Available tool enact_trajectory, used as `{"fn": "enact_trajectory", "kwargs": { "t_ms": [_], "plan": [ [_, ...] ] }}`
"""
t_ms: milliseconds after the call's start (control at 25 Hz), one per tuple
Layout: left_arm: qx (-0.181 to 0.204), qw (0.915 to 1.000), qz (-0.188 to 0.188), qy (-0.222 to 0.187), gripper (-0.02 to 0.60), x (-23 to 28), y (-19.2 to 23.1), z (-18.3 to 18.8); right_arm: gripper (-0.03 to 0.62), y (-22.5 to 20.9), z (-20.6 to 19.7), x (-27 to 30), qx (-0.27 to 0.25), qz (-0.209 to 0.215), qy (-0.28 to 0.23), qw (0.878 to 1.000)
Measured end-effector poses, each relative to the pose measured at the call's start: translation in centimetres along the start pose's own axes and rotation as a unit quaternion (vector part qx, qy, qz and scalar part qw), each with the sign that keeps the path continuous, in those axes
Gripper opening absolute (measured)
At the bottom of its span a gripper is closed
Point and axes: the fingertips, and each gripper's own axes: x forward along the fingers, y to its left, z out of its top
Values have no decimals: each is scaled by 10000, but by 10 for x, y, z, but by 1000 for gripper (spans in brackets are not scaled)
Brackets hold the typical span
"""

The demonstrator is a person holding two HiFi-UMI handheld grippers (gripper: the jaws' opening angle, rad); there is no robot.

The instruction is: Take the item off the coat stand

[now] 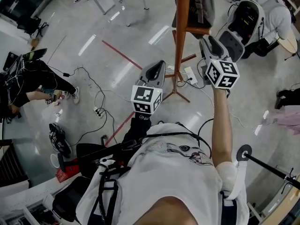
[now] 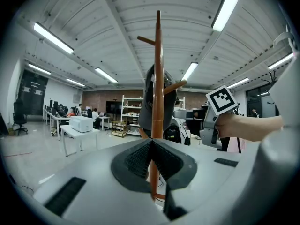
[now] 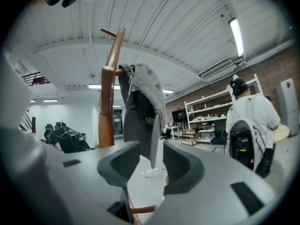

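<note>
Grey floor [image 1: 70, 32]; red tape line [image 1: 121, 54]; coat stand [image 1: 180, 46].

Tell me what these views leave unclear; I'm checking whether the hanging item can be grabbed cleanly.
Head view: the upper edge cuts off the top of the coat stand and most of the grey item.
Left gripper view: the stand's pole hides the item's middle, and the body of the left gripper hides the base.
Right gripper view: the item's hem shows between the open jaws of the right gripper; whether it is inside them or beyond cannot be told.

Open-plan lab or workshop premises: white desks [image 2: 77, 134], stocked shelving [image 2: 125, 116], loose floor cables [image 1: 91, 86], ceiling strip lights [image 2: 51, 37].
</note>
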Motion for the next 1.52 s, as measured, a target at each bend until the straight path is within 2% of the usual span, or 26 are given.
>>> {"fn": "enact_trajectory", "kwargs": {
  "t_ms": [280, 480, 520, 600, 680, 1200, 1520],
  "plan": [
    [-15, 10000, 73, 30, 5, 1, 3, -1, 147, -6, 10, 39, -87, 147, 64, 9998],
    [-40, 9997, 230, 36, 5, -5, 14, -2, 146, -12, 19, 58, -285, -102, 8, 9995],
    [-44, 9997, 255, 37, 5, -6, 16, -2, 101, -15, 20, 58, -313, -183, -14, 9993],
    [-53, 9996, 288, 49, 5, -7, 17, -4, 50, -21, 23, 56, -212, -282, -71, 9994],
    [-63, 9995, 299, 54, 5, -9, 17, -6, 34, -26, 27, 51, -42, -349, -137, 9993],
    [-91, 9996, 277, 70, 5, -10, 18, -7, 31, -58, 91, 59, 341, -686, -659, 9949],
    [-115, 9994, 314, 40, 5, -11, 21, -8, 31, -85, 97, 73, 527, -988, -623, 9917]
  ]
}}
